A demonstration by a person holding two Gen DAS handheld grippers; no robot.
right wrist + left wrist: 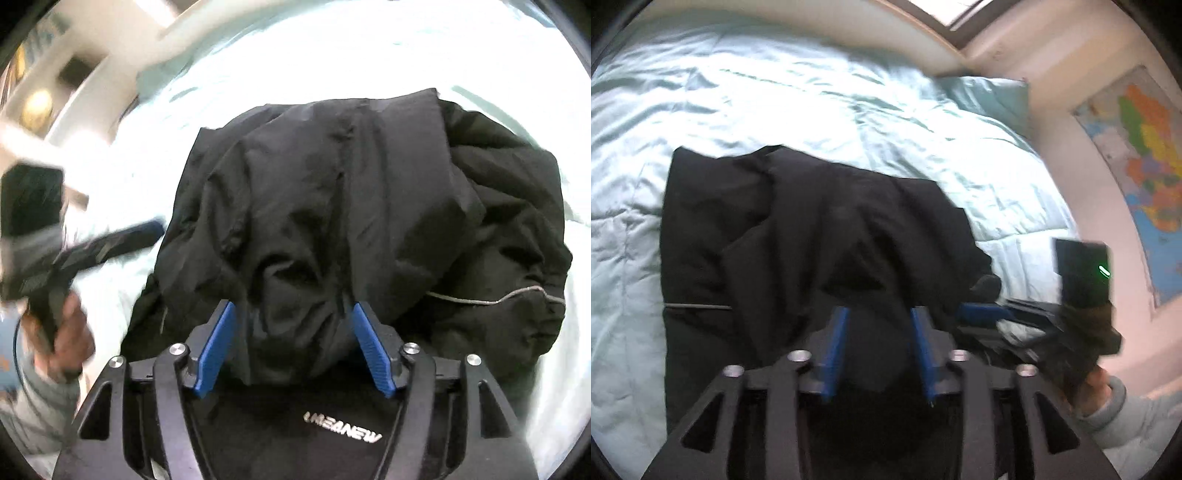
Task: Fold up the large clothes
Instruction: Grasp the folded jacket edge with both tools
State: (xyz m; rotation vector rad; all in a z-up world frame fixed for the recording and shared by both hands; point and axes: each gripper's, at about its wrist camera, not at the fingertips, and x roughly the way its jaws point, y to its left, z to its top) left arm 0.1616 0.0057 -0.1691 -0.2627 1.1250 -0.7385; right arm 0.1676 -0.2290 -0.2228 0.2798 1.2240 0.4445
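Looking down from the left wrist, a black jacket [812, 236] is lying bunched on a pale green quilt [775, 92], and the left gripper [881, 325] is hovering over its near edge with blue fingers spread apart, gripping nothing. A wall map [1145, 166] is hanging at the right. Looking from the right wrist, the right gripper [291, 325] is likewise standing open above the jacket [351, 203], a fold of fabric rising between its fingers.

A home bedroom: quilted bedspread [775, 92], pillow [990, 96], wall map [1145, 166].
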